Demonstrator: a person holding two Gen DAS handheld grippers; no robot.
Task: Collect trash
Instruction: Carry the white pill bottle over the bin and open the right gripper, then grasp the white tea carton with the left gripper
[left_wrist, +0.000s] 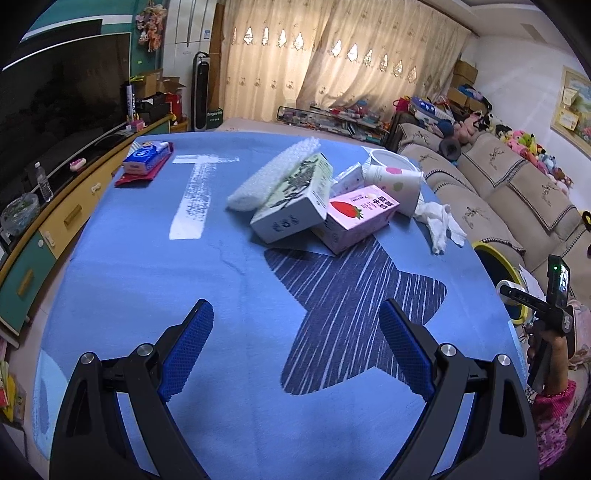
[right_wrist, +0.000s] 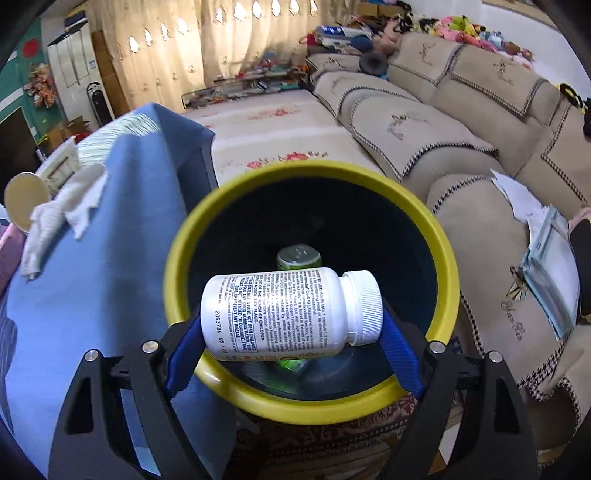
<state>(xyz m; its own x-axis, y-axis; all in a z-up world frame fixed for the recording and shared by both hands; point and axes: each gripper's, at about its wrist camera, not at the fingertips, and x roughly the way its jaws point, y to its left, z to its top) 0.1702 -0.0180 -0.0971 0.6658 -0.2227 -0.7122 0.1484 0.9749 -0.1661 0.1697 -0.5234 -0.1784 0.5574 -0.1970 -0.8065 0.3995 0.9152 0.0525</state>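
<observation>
Right claw (right_wrist: 291, 325): grips a white pill bottle (right_wrist: 288, 314) lying sideways between its blue pads, one pad on the bottle's base, the other on its white cap; its jaws stand wide.
Pill bottle: held above the open mouth of the bin, printed label facing up.
Bin (right_wrist: 443, 236): round, dark inside, yellow rim; stands on the floor just beside the tabletop's sofa-side edge. A green can (right_wrist: 298, 256) lies at its bottom.
Left claw (left_wrist: 295, 347): open and empty, hovering over the near part of the tabletop.
Tabletop (left_wrist: 122, 280): covered in blue cloth with a dark star pattern.
Trash pile: toward the far edge, a green-and-white box (left_wrist: 291, 203) leans on a pink strawberry carton (left_wrist: 356, 218); bubble wrap (left_wrist: 273, 170) lies behind them, a spotted paper cup (left_wrist: 397, 182) on its side next to them.
Tissue (left_wrist: 439, 221): crumpled and white, near the sofa-side edge.
Tissue pack (left_wrist: 147, 157): blue, at the far corner on the television side.
Person: a hand in a pink sleeve (left_wrist: 554, 406) holds the right claw's handle.
</observation>
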